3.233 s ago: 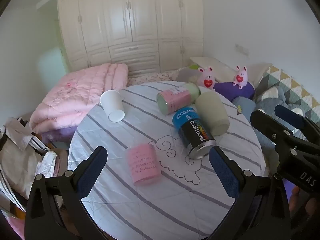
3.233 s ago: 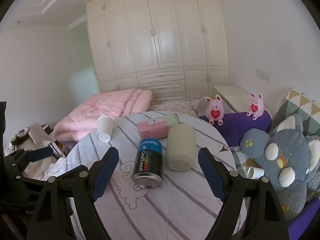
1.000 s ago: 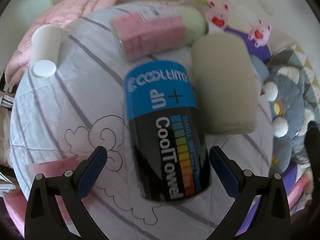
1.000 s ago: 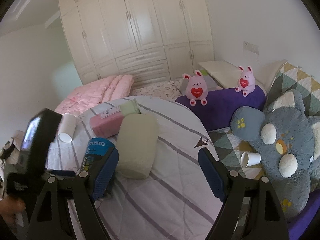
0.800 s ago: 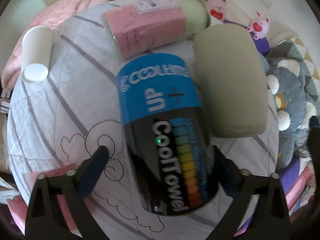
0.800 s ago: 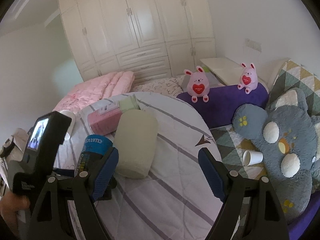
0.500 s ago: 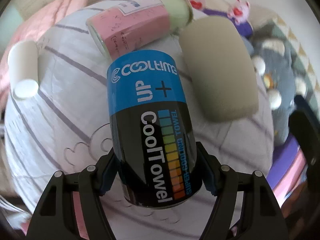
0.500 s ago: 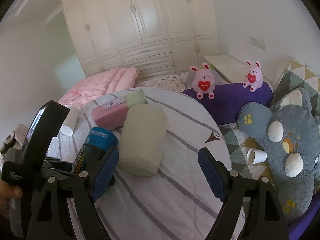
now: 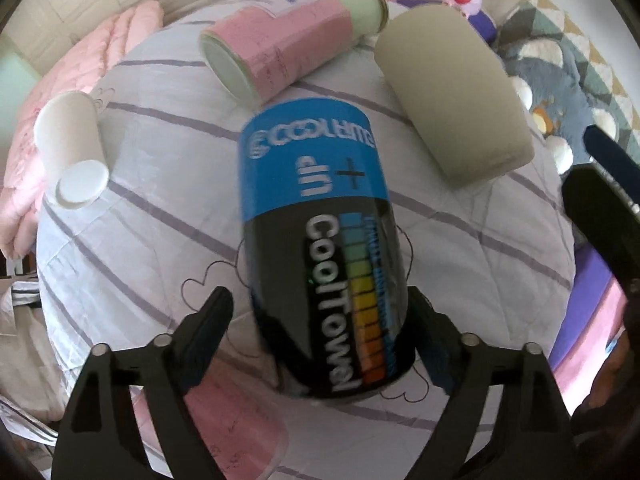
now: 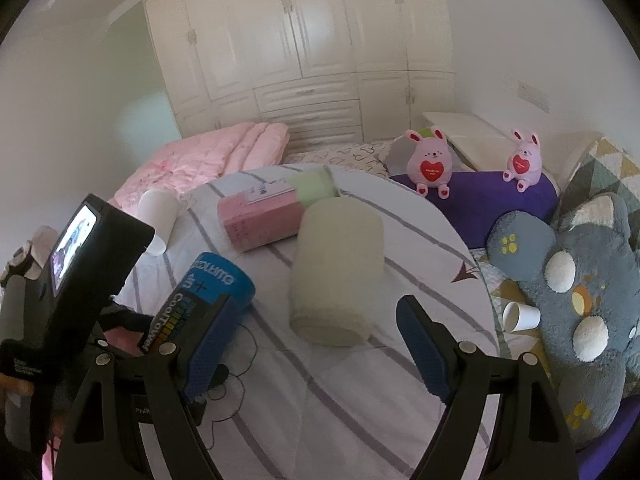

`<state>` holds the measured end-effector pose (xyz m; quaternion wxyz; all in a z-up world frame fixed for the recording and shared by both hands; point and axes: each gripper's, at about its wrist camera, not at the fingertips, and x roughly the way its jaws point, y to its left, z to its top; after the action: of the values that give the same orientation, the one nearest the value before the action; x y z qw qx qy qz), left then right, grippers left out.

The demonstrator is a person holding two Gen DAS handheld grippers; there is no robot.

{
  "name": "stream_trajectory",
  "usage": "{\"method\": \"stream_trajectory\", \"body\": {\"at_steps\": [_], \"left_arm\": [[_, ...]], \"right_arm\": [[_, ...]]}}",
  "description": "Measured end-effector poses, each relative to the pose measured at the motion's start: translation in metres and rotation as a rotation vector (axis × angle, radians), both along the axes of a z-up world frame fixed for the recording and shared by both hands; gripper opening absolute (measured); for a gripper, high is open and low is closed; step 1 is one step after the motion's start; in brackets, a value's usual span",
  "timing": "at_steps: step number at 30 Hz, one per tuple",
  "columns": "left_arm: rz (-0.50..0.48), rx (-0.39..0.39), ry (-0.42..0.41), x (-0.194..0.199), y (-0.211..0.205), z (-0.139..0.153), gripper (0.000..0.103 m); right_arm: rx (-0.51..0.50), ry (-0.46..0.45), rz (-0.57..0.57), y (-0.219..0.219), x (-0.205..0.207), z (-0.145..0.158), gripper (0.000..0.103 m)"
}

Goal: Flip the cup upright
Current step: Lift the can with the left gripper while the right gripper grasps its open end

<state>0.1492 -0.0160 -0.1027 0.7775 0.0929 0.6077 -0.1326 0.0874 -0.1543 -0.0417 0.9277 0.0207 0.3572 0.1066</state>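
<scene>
My left gripper (image 9: 320,320) is shut on the blue and black CoolTowel cup (image 9: 324,240) and holds it tilted off the striped round table (image 9: 160,200). The cup also shows in the right wrist view (image 10: 192,304), raised at an angle, blue end up. A beige cup (image 9: 452,92) lies on its side to the right; it also shows in the right wrist view (image 10: 336,264). My right gripper (image 10: 316,348) is open and empty, just in front of the beige cup.
A pink and green cup (image 9: 288,36) and a white paper cup (image 9: 72,152) lie on their sides on the table. A pink cup (image 9: 232,424) lies under my left gripper. Plush toys (image 10: 580,292), a purple cushion (image 10: 480,196) and a small paper cup (image 10: 520,316) are to the right.
My left gripper closed on the CoolTowel cup and lifted its blue end off the table, tilting it up. My right gripper shifted slightly towards the beige cup.
</scene>
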Motion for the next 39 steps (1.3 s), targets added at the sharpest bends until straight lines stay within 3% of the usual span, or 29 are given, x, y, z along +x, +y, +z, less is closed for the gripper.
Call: {"method": "stream_trajectory", "body": {"at_steps": [3, 15, 27, 39], "left_arm": [[0.014, -0.038, -0.036, -0.007, 0.001, 0.010, 0.089], [0.087, -0.021, -0.194, -0.037, 0.047, 0.043, 0.093], [0.082, -0.085, -0.205, -0.048, 0.065, 0.044, 0.093], [0.070, -0.152, -0.176, -0.033, 0.070, 0.039, 0.097]], "right_arm": [[0.007, 0.011, 0.012, 0.007, 0.002, 0.004, 0.083], [0.093, 0.120, 0.035, 0.049, 0.017, 0.012, 0.083], [0.295, 0.466, 0.016, 0.077, 0.063, -0.032, 0.083], [0.372, 0.608, 0.003, 0.077, 0.090, -0.064, 0.083]]}}
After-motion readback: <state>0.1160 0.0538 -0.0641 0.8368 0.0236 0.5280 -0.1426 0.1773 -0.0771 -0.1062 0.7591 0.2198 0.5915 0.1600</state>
